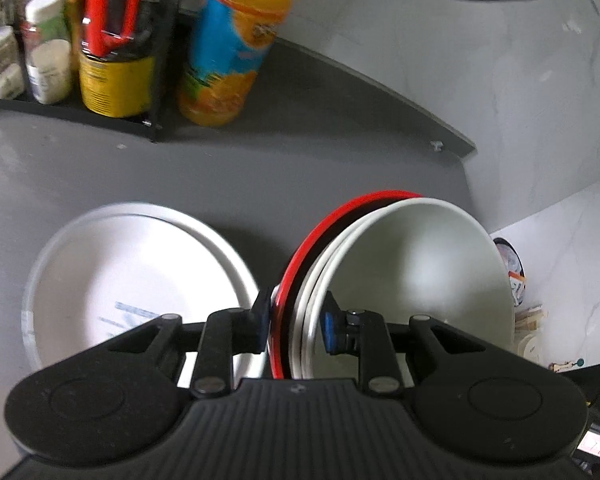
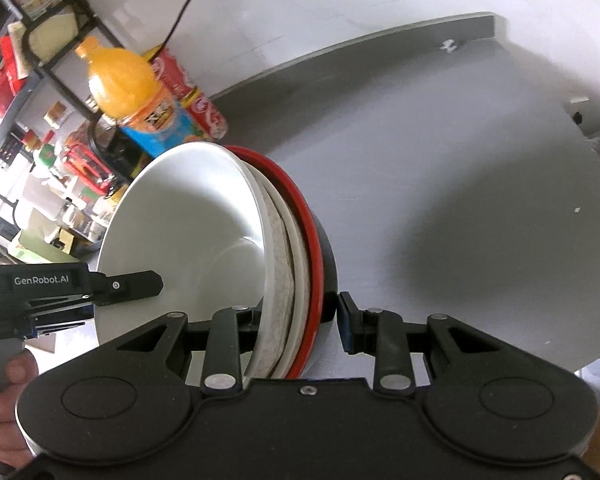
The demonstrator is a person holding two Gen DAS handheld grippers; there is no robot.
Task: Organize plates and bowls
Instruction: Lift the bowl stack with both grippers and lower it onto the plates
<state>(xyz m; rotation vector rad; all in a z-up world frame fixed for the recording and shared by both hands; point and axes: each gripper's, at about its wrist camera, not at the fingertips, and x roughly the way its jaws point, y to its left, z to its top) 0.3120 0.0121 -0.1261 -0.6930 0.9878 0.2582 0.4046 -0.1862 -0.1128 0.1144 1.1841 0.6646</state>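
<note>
Across the grey worktop, lower left of the left wrist frame: white plate lying flat. Centre right: nested bowl stack, white inside red-rimmed black, tilted on edge, rim clamped by left claw. Right claw straddling the same stack's rim, right finger just clear. Upper left: orange juice bottle.
</note>
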